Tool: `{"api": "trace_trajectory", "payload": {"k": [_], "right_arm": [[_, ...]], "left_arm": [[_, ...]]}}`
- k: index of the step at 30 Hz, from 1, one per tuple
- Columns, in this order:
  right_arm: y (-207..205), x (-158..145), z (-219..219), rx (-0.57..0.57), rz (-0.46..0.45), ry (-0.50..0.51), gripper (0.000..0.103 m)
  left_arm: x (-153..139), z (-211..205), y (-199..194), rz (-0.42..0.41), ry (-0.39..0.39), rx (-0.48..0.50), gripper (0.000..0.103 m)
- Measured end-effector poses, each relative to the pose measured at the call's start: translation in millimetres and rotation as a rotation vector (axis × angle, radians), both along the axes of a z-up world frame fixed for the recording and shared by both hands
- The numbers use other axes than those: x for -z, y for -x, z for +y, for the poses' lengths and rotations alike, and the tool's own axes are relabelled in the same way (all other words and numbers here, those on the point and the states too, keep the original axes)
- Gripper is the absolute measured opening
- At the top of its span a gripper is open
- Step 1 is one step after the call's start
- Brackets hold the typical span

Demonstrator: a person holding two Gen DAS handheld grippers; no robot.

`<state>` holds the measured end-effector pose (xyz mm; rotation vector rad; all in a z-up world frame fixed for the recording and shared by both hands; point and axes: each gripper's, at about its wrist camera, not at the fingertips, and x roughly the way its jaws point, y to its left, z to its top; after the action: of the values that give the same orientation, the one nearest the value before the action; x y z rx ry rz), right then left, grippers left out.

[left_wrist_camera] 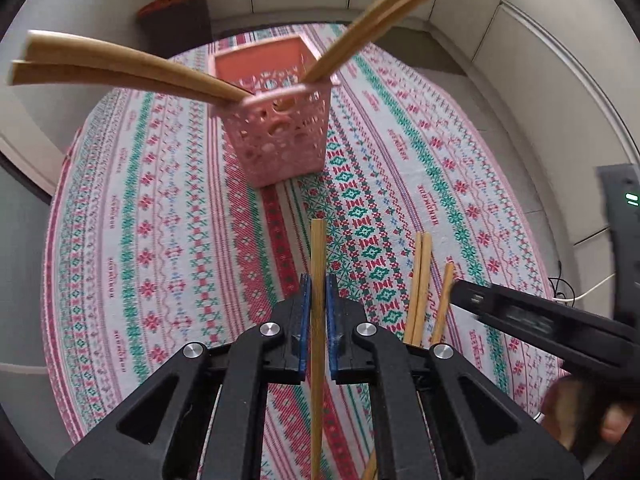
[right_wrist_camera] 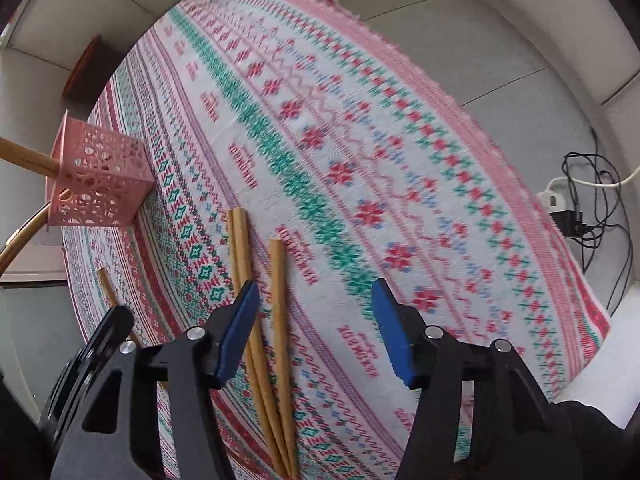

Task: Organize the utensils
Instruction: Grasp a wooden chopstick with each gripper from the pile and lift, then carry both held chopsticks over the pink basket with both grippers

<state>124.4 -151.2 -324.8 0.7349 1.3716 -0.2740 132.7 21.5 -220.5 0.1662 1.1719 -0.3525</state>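
Note:
My left gripper (left_wrist_camera: pixel 319 286) is shut on one wooden chopstick (left_wrist_camera: pixel 319 248), which runs straight up between the blue pads above the cloth. A pink perforated basket (left_wrist_camera: pixel 280 136) stands farther back with several chopsticks leaning out of it. Three loose chopsticks (right_wrist_camera: pixel 276 300) lie on the cloth. My right gripper (right_wrist_camera: pixel 316 292) hangs open just over them. The single one lies between its pads, untouched, and the pair (right_wrist_camera: pixel 242 248) passes under the left pad. The basket (right_wrist_camera: pixel 100 176) shows at the left of the right wrist view. The held chopstick (right_wrist_camera: pixel 105 284) shows above the left gripper's black body.
A round table wears a red, green and white patterned cloth (left_wrist_camera: pixel 152 240). A dark stool with a red top (left_wrist_camera: pixel 176 12) stands behind it. A power strip with cables (right_wrist_camera: pixel 560 204) lies on the floor past the cloth's right edge.

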Motion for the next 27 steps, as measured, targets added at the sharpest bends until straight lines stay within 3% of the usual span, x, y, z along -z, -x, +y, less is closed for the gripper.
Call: {"api": "trace_trajectory", "payload": {"k": [2,4,6,8,15,24,27], "right_arm": [[-6,3,11,-0.021,0.006,0.026,0.053],[-11,2,25,-0.053,0.017,0.121,0.045],[-12,3,34,-0.078,0.028,0.182,0.019],[-8,3,34,-0.072,0.017,0.195,0.01],[18,-15,12,-0.032,-0.078,0.06,0.007],[70,-122,25,-0.186,-0.423,0.126,0.007],[80,-149,37,-0.219,-0.498,0.12,0.007]], "left_arm": [[-6,5,6,-0.013,0.003,0.003,0.006],[-11,9,4,-0.025,0.003,0.002,0.006],[-17,14,6,-0.039,0.007,0.002,0.006],[-25,17,9,-0.048,0.016,0.004,0.006],[-57,26,25,-0.125,0.087,0.023,0.006],[-116,46,66,-0.311,0.178,0.053,0.006],[-129,53,79,-0.347,0.198,0.048,0.006]]}}
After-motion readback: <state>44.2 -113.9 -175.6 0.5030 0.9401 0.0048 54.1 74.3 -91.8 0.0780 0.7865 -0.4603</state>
